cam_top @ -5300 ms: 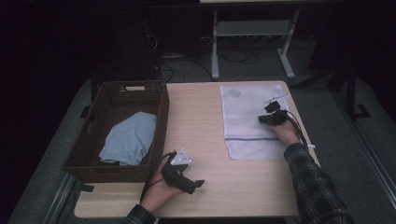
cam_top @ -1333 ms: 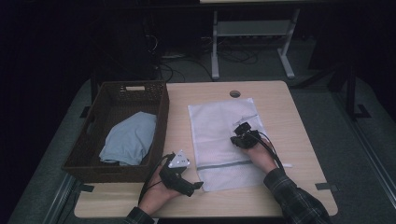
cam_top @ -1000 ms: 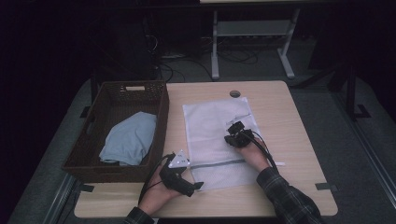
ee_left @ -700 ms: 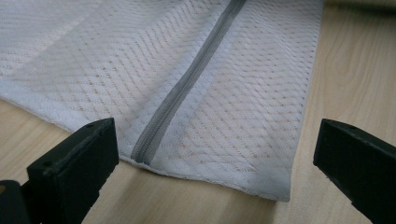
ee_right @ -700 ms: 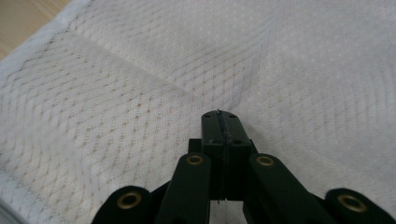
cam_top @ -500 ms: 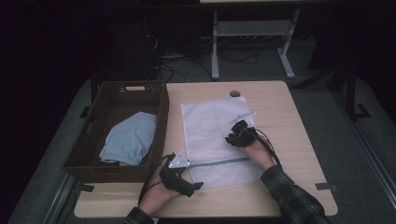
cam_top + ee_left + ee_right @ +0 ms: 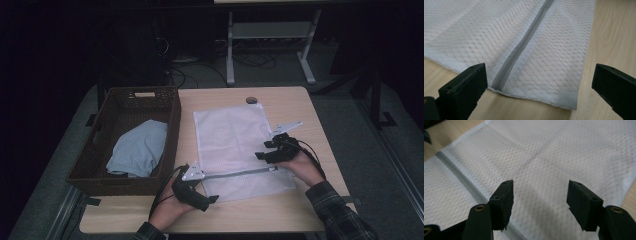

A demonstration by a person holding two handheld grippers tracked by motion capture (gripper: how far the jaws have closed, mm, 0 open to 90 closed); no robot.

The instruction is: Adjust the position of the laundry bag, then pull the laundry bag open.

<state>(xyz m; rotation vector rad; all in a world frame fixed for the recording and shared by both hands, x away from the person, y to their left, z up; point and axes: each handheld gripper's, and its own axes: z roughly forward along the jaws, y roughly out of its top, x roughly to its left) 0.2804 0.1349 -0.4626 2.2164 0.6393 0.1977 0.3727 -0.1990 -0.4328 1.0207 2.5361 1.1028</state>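
Note:
A white mesh bag (image 7: 232, 142) lies flat on the table, with a grey zipper (image 7: 235, 174) across its near end. My left gripper (image 7: 206, 192) rests at the bag's near left corner; its jaws stand wide open on either side of the zipper end (image 7: 499, 83), touching nothing. My right gripper (image 7: 264, 150) hovers over the bag's right edge. Its jaws have just been opening, and nothing is between them but mesh (image 7: 564, 152) below. The right gripper view shows the zipper (image 7: 456, 172) running off to the left of my right gripper (image 7: 540, 200).
A dark woven basket (image 7: 125, 95) stands at the table's left side with a light blue cloth (image 7: 137, 150) in it. A round cable hole (image 7: 251, 100) sits beyond the bag's far edge. Bare wood (image 7: 300, 210) runs along the near and right edges.
The right gripper has let go of the mesh, opened its jaws and moved right, from the bag's middle to its right edge. The bag slid left earlier. The left gripper has not moved.

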